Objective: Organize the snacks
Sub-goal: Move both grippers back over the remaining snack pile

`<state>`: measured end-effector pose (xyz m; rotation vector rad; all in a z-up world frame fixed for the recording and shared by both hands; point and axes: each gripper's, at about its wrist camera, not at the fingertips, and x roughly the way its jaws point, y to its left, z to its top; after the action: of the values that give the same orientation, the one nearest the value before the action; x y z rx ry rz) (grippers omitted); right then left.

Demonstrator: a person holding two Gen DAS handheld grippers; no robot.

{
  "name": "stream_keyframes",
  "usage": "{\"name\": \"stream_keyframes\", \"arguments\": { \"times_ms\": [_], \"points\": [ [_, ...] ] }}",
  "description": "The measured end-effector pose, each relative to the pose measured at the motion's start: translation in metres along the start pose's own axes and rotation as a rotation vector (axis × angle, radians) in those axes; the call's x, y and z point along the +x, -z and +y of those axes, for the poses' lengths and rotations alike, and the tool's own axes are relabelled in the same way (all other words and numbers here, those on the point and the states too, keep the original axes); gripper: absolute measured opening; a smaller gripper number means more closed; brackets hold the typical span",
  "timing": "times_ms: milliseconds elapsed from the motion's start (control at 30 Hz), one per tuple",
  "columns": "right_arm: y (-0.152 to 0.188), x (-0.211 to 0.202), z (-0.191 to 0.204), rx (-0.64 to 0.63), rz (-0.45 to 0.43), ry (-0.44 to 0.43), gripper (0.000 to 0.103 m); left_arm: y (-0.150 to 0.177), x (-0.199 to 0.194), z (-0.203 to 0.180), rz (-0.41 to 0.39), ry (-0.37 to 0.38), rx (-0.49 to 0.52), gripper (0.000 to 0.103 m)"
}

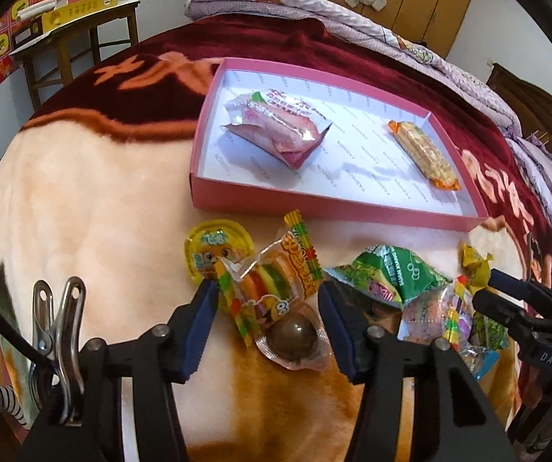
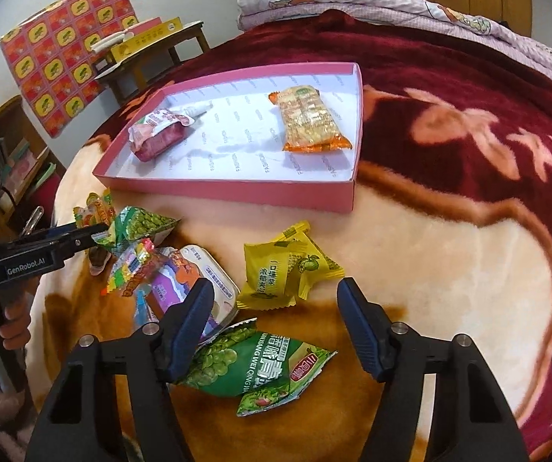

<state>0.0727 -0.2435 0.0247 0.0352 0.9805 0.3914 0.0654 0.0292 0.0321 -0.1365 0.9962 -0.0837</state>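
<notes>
While our left gripper (image 1: 266, 300) sits wide open, empty, straddling the clear-wrapped burger gummy packet (image 1: 272, 285) on the plush bed blanket (image 1: 83, 200), we close low on its middle, clear of the brown chocolate dome (image 1: 293, 338). Right gripper (image 2: 276, 304) gapes empty over the yellow candy sachets (image 2: 287, 269). Pink shallow box (image 1: 314, 202) lies beyond.

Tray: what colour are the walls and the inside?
The tray has pink walls and a white liner with small printed words, shown best by the right wrist view.
</notes>
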Motion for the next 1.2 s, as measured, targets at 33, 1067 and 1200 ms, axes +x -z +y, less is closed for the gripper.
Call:
{"name": "stream_keyframes", "arguments": {
  "times_ms": [33,1067,1200],
  "points": [
    [0.0,0.002,-0.001,0.001,0.005,0.004,0.066,0.0,0.0,-0.001,-0.005,-0.002,0.007,0.057],
    [-0.001,0.01,0.0,0.042,-0.008,-0.019,0.064,0.002,0.01,-0.014,-0.049,-0.097,0.087,0.053],
    [-0.003,0.012,-0.001,0.047,-0.003,-0.018,0.064,0.001,0.009,-0.015,-0.041,-0.105,0.092,0.049]
  ]
}}
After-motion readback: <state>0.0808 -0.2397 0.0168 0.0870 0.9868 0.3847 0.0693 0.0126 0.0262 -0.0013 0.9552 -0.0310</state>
